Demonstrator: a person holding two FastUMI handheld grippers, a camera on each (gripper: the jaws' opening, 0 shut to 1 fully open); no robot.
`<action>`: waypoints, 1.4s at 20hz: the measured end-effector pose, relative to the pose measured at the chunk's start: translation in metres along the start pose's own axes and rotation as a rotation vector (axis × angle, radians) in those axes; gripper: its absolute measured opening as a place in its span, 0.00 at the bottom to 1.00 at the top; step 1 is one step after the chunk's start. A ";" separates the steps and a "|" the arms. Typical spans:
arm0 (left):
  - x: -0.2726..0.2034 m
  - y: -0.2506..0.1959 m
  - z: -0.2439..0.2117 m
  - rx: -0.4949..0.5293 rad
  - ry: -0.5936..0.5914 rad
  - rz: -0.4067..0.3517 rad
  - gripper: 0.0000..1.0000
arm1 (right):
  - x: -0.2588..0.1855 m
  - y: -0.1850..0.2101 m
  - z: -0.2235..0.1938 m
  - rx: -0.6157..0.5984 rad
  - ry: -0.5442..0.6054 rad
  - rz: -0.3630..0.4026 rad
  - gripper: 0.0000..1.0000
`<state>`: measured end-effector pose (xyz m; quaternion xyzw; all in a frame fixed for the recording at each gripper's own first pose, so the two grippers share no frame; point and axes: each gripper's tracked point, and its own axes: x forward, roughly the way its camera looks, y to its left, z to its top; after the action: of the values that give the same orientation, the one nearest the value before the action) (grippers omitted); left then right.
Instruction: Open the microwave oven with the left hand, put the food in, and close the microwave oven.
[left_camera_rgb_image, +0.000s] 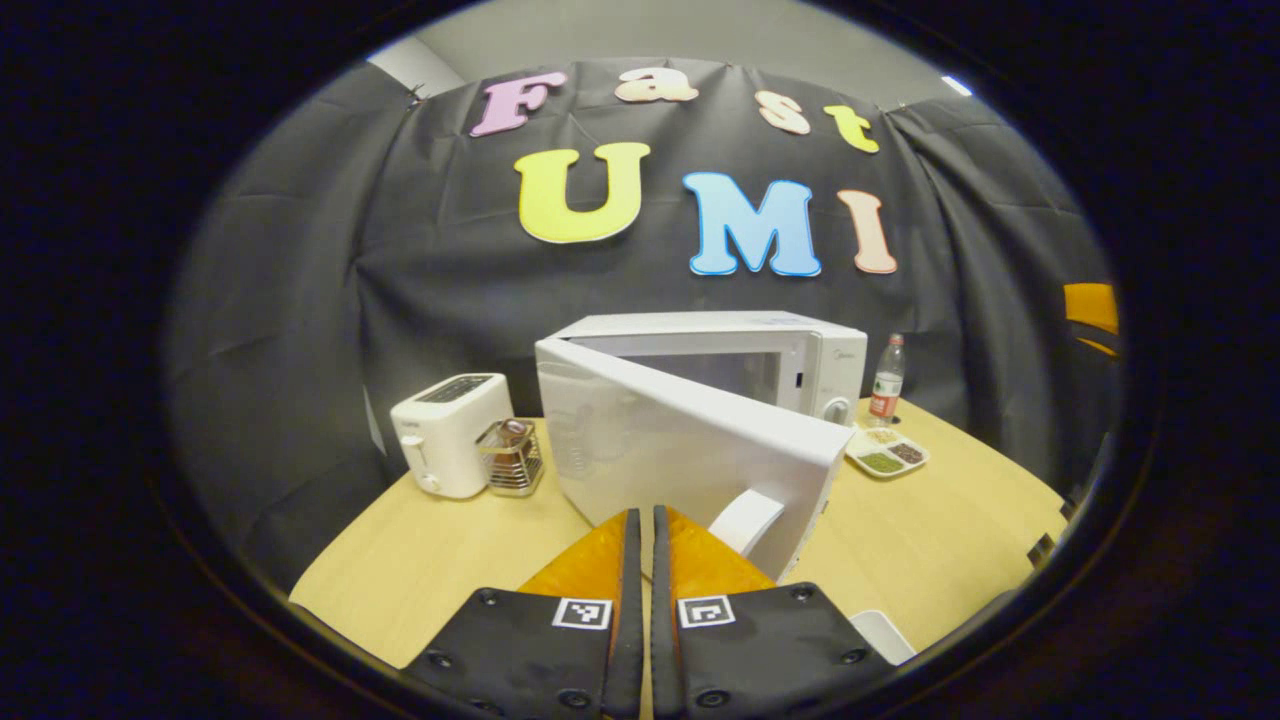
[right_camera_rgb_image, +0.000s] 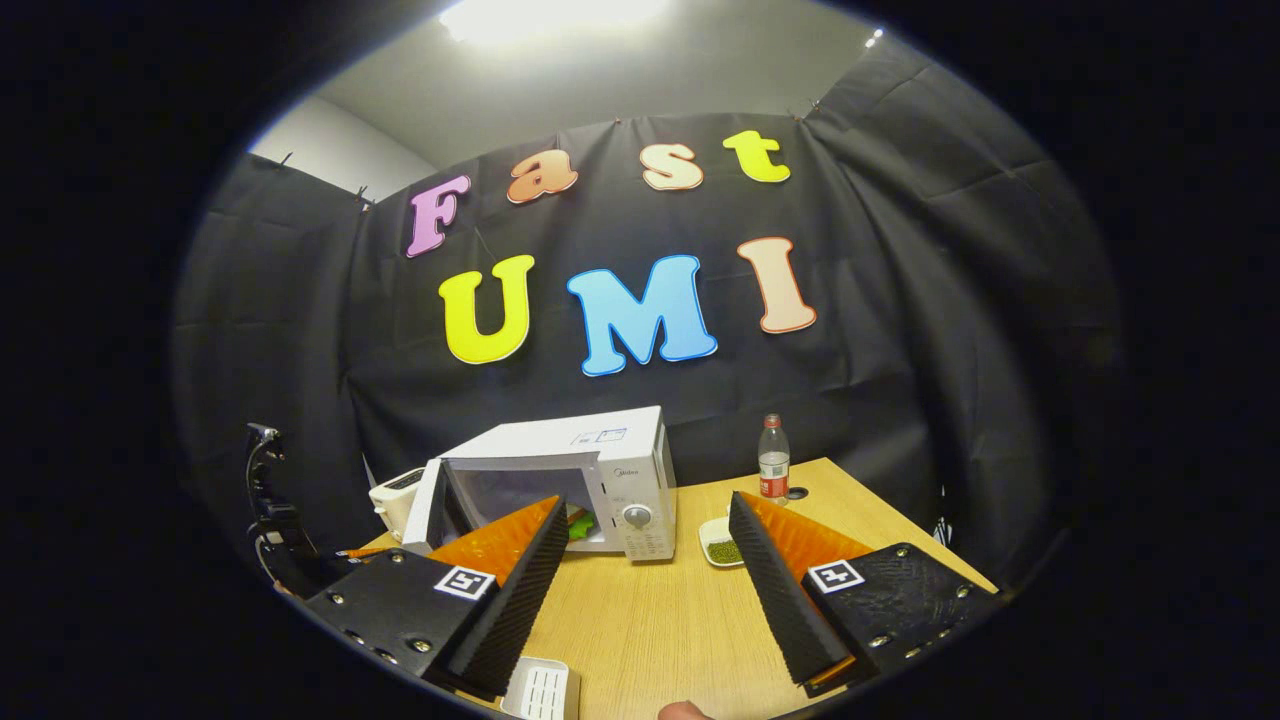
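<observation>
Left gripper view: jaws of left gripper (left_camera_rgb_image: 640, 525) pressed together behind half-open door (left_camera_rgb_image: 680, 455). Rigid, light, hinged; best pushed near handle (left_camera_rgb_image: 745, 520). Right gripper (right_camera_rgb_image: 640, 560) spread, empty.

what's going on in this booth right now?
A person holds two grippers at a wooden table. The white microwave oven stands with its white door partly open and something green inside. The left gripper, closed and empty, sits just in front of the door. The right gripper is open and empty, away from the oven.
</observation>
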<state>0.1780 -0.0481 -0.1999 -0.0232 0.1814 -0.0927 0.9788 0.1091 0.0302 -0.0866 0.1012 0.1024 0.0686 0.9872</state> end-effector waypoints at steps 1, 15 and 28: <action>0.007 -0.007 0.003 0.004 -0.001 -0.024 0.13 | 0.002 0.000 0.001 0.007 0.002 -0.004 0.98; 0.093 -0.060 0.023 0.038 -0.006 -0.215 0.12 | 0.020 -0.024 0.006 -0.018 0.006 -0.131 0.98; 0.159 -0.100 0.039 0.045 -0.023 -0.291 0.12 | 0.030 -0.044 0.009 -0.042 0.017 -0.231 0.98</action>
<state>0.3206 -0.1765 -0.2115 -0.0286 0.1629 -0.2375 0.9572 0.1455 -0.0094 -0.0931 0.0675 0.1205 -0.0428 0.9895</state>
